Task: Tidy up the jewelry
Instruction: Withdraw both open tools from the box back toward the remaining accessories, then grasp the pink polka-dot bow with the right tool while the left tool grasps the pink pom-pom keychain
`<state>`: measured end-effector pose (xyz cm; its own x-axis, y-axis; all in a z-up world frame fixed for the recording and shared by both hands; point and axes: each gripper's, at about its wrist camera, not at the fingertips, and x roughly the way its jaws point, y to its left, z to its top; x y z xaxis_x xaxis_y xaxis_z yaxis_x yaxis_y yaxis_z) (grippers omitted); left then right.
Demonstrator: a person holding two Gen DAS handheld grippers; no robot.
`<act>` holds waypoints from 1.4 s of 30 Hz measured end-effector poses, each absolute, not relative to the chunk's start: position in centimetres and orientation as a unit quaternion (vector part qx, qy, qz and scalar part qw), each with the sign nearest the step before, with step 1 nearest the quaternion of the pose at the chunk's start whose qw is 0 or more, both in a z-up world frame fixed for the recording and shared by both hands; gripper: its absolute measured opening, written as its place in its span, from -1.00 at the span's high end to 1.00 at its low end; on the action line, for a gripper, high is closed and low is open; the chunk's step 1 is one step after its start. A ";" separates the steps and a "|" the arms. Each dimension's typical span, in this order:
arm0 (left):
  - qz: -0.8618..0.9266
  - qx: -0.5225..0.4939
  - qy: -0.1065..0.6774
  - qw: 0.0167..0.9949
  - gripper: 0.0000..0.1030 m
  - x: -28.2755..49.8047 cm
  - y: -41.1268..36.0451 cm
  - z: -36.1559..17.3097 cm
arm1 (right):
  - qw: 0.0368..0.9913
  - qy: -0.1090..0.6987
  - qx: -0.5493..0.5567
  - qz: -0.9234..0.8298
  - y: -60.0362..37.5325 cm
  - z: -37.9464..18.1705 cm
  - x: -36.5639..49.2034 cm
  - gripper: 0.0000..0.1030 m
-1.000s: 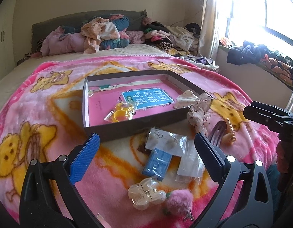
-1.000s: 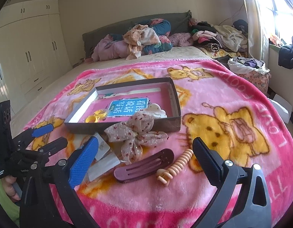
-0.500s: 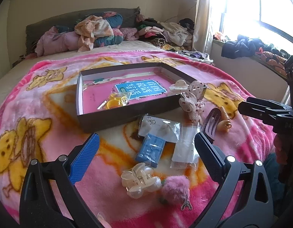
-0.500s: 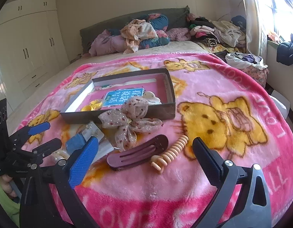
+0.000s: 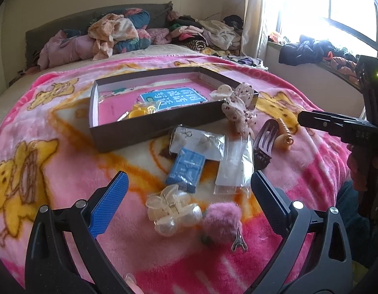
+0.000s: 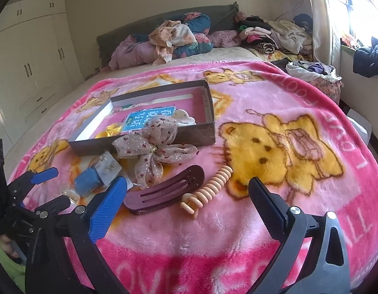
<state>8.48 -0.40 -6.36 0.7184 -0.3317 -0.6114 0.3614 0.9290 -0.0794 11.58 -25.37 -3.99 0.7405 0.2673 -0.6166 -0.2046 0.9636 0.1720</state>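
Note:
A dark shallow box (image 5: 149,127) (image 6: 201,137) lies on the pink blanket, holding yellow rings (image 5: 142,111) and a cream clip (image 5: 222,90). In front of it lie an earring card (image 5: 201,142), a blue packet (image 5: 186,169), a clear bag (image 5: 234,169), a translucent claw clip (image 5: 171,210) and a pink pompom clip (image 5: 223,218). A sequined bow (image 6: 154,152), a maroon hair clip (image 6: 166,191) and an orange spiral tie (image 6: 208,188) lie further right. My left gripper (image 5: 189,196) stands open just above the claw clip. My right gripper (image 6: 186,201) is open over the maroon clip.
Piled clothes (image 5: 120,34) cover the head of the bed. A window sill with dark garments (image 5: 311,49) runs along the right. White wardrobes (image 6: 29,61) stand at the left. A laundry bag (image 6: 319,76) sits beside the bed.
Both grippers have moved forward and lower toward the items; the claw clip and pompom now sit nearer the left gripper's fingers, the maroon clip nearer the right gripper's. Nothing was grasped.

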 end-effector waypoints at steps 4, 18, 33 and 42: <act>-0.196 0.029 0.333 0.922 -0.77 8.0 -0.4 -7.1 | 0.927 0.347 0.049 0.133 -25.1 -4.4 12.4 -0.87; -0.206 0.004 0.366 0.908 -0.77 7.4 0.5 -8.7 | 0.908 0.383 0.038 0.166 -20.9 -5.6 17.8 -0.87; -0.234 0.040 0.372 0.897 -0.02 6.4 -1.6 -9.2 | 0.901 0.395 0.013 0.177 -18.1 -7.0 20.7 0.29; -0.247 0.026 0.386 0.889 0.38 5.1 -0.3 -8.2 | 0.912 0.368 0.027 0.178 -19.3 -6.5 19.6 0.62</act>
